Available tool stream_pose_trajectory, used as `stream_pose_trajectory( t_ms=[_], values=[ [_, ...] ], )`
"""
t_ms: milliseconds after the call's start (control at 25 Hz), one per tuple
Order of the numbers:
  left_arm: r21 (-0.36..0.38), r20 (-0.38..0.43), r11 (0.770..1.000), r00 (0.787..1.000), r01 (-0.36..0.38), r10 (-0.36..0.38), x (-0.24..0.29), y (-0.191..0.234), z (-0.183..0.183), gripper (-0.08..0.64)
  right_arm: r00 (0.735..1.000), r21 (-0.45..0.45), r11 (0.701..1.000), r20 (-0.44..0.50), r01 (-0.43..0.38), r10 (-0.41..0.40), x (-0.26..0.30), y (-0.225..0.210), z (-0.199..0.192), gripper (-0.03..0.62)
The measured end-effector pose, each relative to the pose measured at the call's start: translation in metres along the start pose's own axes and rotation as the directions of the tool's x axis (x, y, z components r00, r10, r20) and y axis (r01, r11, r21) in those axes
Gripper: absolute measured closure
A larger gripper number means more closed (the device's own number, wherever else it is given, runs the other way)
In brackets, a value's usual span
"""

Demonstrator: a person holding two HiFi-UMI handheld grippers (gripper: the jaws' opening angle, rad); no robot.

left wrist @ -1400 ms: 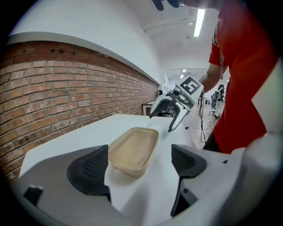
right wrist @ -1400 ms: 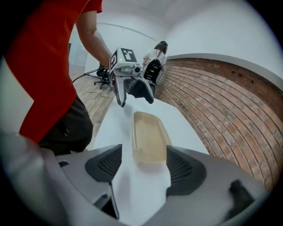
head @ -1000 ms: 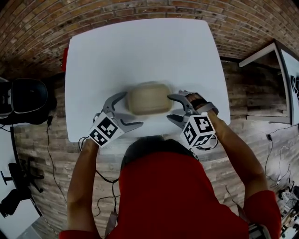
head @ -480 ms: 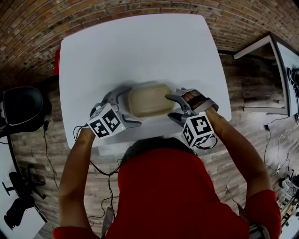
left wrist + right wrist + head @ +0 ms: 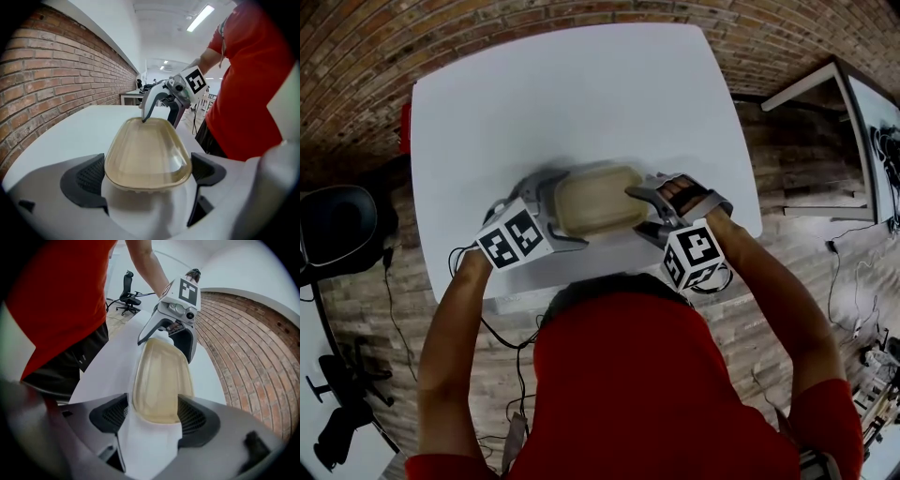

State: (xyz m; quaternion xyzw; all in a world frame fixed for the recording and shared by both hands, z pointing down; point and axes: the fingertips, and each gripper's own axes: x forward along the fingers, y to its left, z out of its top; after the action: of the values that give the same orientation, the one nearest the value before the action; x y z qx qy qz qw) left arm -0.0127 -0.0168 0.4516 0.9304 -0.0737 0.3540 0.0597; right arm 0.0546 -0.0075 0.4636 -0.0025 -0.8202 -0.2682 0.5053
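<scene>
A shallow, translucent beige plastic container (image 5: 592, 199) lies on the white table (image 5: 581, 84) near its front edge. My left gripper (image 5: 553, 208) is at the container's left end and my right gripper (image 5: 645, 212) at its right end. In the left gripper view the container (image 5: 147, 154) reaches in between the wide-spread pads of the left gripper (image 5: 147, 183), with the right gripper (image 5: 159, 110) at its far end. In the right gripper view the container (image 5: 161, 373) sits between that gripper's spread pads (image 5: 194, 420), and the left gripper (image 5: 171, 341) straddles the other end. Both grippers are open.
A brick wall runs along the table's far side and a brick-patterned floor surrounds it. A black office chair (image 5: 337, 225) stands to the left, with cables on the floor nearby. A red object (image 5: 403, 141) shows at the table's left edge. Another white table (image 5: 825, 89) stands at right.
Both grippers have moved inward from either side, and the container's ends now lie between their jaws. Earlier they stood apart from it. The jaws stay spread.
</scene>
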Motion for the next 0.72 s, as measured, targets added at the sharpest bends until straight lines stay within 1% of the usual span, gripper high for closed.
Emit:
stream_pose_trajectory(
  t_ms=[120, 200, 320, 400, 480, 600, 720],
  values=[
    [0.003, 0.004, 1.0, 1.0, -0.005, 0.005, 0.0, 0.001, 0.0, 0.012, 1.0, -0.012, 1.0, 0.005, 0.008, -0.007, 0.001, 0.0, 0.0, 0.29],
    [0.009, 0.0, 1.0, 1.0, -0.007, 0.007, 0.001, 0.001, -0.001, 0.012, 1.0, -0.005, 1.0, 0.006, -0.01, 0.01, 0.0, 0.0, 0.0, 0.29],
    [0.023, -0.014, 1.0, 1.0, -0.008, 0.008, 0.001, 0.001, -0.002, 0.012, 0.996, 0.015, 0.996, 0.0, -0.087, 0.087, -0.004, 0.0, 0.002, 0.293],
    [0.031, -0.026, 1.0, 1.0, -0.006, 0.007, 0.002, 0.001, -0.002, 0.012, 0.989, 0.028, 0.988, -0.001, -0.15, 0.151, -0.006, 0.001, 0.002, 0.299],
    [0.041, -0.039, 0.999, 0.999, -0.004, 0.006, 0.002, 0.001, -0.002, 0.012, 0.977, 0.061, 0.975, 0.014, -0.215, 0.214, -0.01, 0.001, 0.004, 0.305],
    [0.05, -0.054, 0.999, 0.999, 0.001, 0.002, 0.003, 0.0, -0.003, 0.012, 0.953, 0.113, 0.946, 0.042, -0.303, 0.3, -0.016, 0.0, 0.008, 0.311],
    [0.054, -0.059, 0.999, 0.998, 0.001, 0.002, 0.003, 0.001, -0.003, 0.012, 0.922, 0.173, 0.906, 0.075, -0.387, 0.38, -0.02, -0.004, 0.01, 0.316]
  ],
)
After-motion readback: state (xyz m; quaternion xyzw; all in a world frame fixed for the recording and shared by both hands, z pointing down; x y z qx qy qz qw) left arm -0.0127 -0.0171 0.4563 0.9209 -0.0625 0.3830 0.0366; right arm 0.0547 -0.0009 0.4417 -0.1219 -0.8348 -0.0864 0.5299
